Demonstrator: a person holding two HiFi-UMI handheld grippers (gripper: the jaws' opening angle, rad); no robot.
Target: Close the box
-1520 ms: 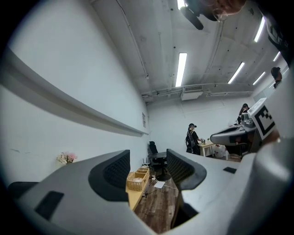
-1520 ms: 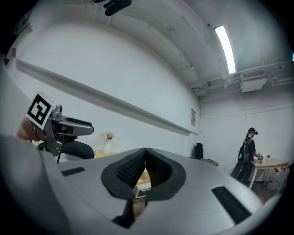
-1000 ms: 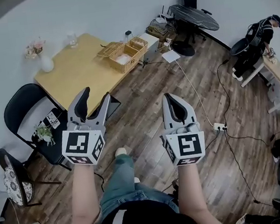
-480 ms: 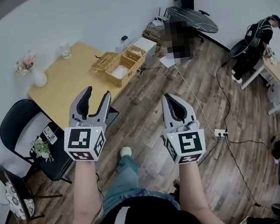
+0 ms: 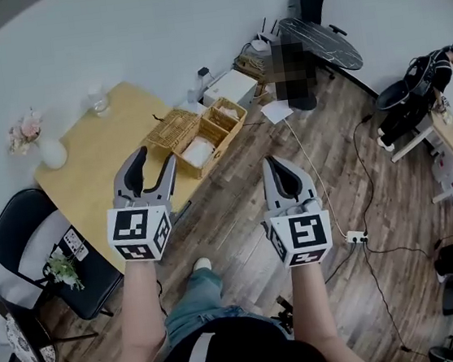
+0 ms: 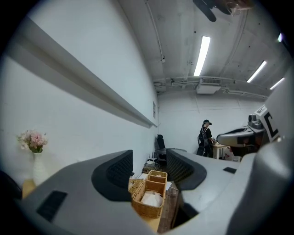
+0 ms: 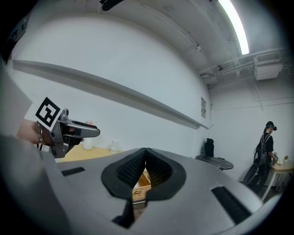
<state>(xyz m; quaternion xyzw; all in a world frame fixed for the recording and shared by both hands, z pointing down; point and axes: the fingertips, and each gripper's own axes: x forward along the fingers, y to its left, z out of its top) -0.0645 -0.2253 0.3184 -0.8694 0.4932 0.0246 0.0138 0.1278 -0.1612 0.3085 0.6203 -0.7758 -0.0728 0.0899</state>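
Note:
The box is a wicker basket (image 5: pixel 198 139) with its lid (image 5: pixel 169 130) swung open to the left. It stands on the near corner of a wooden table (image 5: pixel 115 140), something white inside it. My left gripper (image 5: pixel 150 162) hovers open in the air short of the table, nothing between its jaws. In the left gripper view the basket (image 6: pixel 149 200) shows ahead between the spread fingers (image 6: pixel 115 172). My right gripper (image 5: pixel 278 163) is shut and empty over the floor, to the right of the table. A sliver of the basket (image 7: pixel 139 181) shows below its closed jaws.
A vase of flowers (image 5: pixel 31 138) and a glass jar (image 5: pixel 98 101) stand at the table's far side. A black chair (image 5: pixel 32 233) is at its left. Cables and a power strip (image 5: pixel 353 237) lie on the wood floor. A round black table (image 5: pixel 322 40) and a person (image 5: pixel 417 87) are further off.
The table and basket have shifted nearer and toward the middle of the head view as I step toward them. Both grippers keep the same pose.

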